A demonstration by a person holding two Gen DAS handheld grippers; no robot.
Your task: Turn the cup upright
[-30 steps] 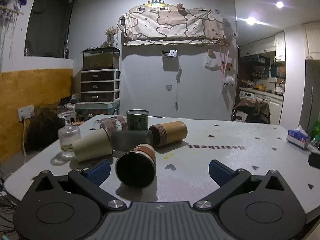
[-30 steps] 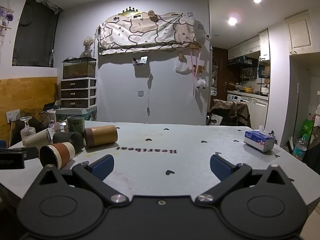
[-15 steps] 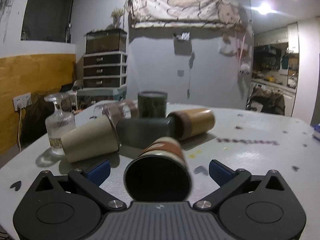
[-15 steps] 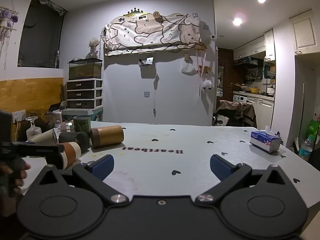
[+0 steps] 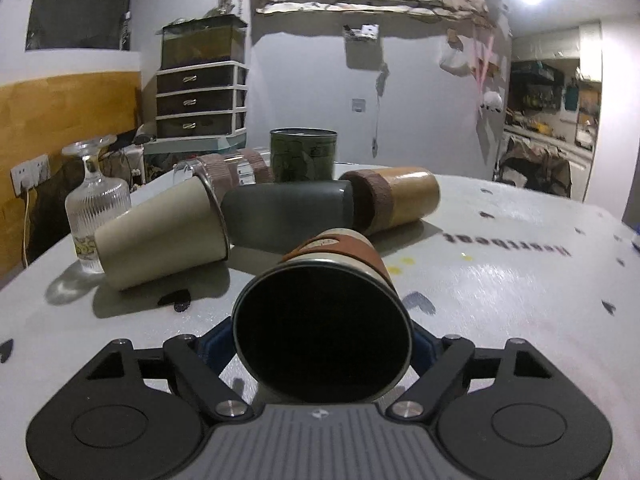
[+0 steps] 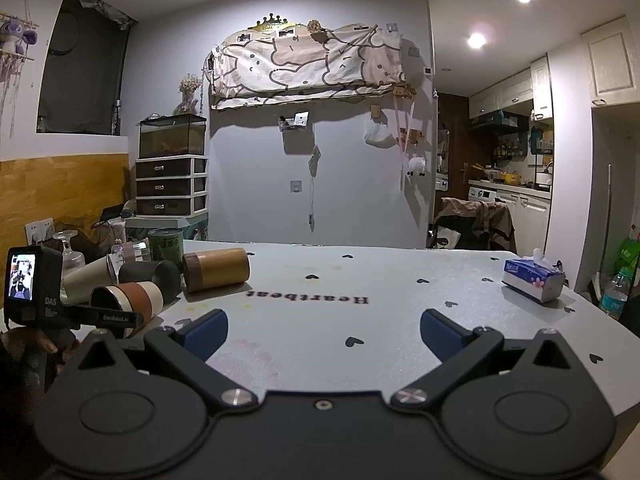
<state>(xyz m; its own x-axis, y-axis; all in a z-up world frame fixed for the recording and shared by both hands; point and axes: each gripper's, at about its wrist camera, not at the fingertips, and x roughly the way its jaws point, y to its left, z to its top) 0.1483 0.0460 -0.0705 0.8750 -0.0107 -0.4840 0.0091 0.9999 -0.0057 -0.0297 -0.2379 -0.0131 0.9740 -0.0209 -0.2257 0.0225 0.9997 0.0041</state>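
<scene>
Both blue pads of the left gripper (image 5: 322, 342) clamp the brown-sleeved cup (image 5: 324, 320); right gripper (image 6: 323, 326) gapes.

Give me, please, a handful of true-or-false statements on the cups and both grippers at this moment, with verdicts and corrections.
1. The cup with the brown sleeve lies on its side, its open mouth facing the left gripper. True.
2. The right gripper is shut on the tissue pack. False: it is open over bare table, and the pack sits apart, far to its right.
3. The left gripper's blue pads sit on either side of the sleeved cup near its rim. True.
4. The green tin lies on its side. False: it stands upright behind the cups.
5. The cream cup stands upright. False: it lies on its side beside the dark grey cup.
</scene>
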